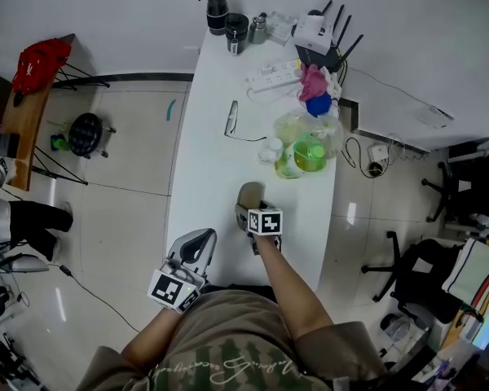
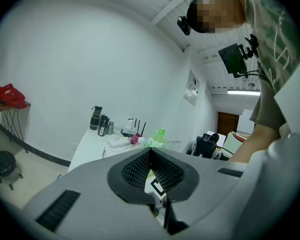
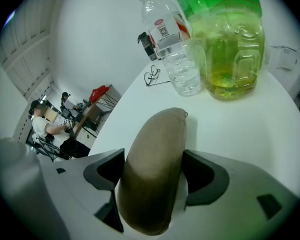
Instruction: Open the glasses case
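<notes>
"Where is the glasses case [image 1: 250, 194] sitting?"

"On the white table [image 1: 208, 153], between the jaws of your right gripper [image 1: 249, 210]. Its long axis runs along that gripper's own line, and its far end points away from you toward the green bottle [image 1: 310, 155]. Those jaws are opening, though the pads touch its sides."

"And your left gripper [image 1: 197, 243]?"

"Clenched on nothing, at the table's near end."

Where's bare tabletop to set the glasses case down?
Bare: the table's left strip, from the glasses back to the left gripper; also between glasses and glasses case. Crowded: the bottles on the right edge, and the far end with flasks, power strip, router.
</notes>
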Demonstrator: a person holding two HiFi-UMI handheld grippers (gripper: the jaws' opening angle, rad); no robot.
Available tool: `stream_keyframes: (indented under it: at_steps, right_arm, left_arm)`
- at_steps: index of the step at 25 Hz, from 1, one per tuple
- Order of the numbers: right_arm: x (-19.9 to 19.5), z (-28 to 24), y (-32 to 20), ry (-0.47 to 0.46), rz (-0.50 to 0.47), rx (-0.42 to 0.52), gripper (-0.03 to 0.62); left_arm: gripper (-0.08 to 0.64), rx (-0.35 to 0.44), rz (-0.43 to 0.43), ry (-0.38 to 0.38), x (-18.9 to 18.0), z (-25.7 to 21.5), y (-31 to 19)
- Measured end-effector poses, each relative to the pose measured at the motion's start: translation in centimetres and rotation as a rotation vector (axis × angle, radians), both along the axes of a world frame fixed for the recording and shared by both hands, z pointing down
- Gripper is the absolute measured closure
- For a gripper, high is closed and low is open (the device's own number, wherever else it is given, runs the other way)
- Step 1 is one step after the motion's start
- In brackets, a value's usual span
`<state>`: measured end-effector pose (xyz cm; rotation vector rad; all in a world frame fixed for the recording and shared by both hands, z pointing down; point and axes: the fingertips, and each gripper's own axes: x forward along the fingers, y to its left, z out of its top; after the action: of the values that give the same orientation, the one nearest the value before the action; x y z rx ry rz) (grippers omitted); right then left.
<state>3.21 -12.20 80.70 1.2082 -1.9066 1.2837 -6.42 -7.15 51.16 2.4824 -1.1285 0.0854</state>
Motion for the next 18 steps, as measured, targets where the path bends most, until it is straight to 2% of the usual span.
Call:
stream_keyframes:
  at_steps: [2,5,8,11,13,15,18]
  right_arm:
    - [0.0,0.0,0.0,-0.004,0.007,0.012,0.241]
    - [-0.8,-0.9,0.3,-0.012,-0.093,0.05,0.241]
    - [-1.3,-5.3,0.4,-0.082,-0.134,0.168,0.241]
    - [-1.4,-12.6,1.0,-0.262,-0.074,0.29,0.241]
    - [-1.1,-18.0,1.8,-0.373,-0.046,0.366,0.241]
    - [-0.4,-22.9,2.8,-0.479,-0.017,0.423,0.241]
    - [0.9,-29.2,4.4,-0.682,0.036,0.482,0.241]
  left_arm:
    - [0.552,-0.002,-0.007,-0.004,-0.3,0.1,0.2]
    - [0.552,-0.005,-0.022,-0.007,-0.9,0.1,0.4]
    - [0.552,-0.011,-0.037,-0.013,-1.7,0.0,0.3]
    - [0.552,-0.037,-0.051,0.015,-2.4,-0.1,0.2]
    - [0.552,-0.027,-0.039,0.037,-2.0,-1.0,0.2]
    - [0.552,-0.001,0.006,0.057,-0.9,-2.4,0.3]
    - [0.552,0.023,0.12,0.131,1.4,-4.9,1.1]
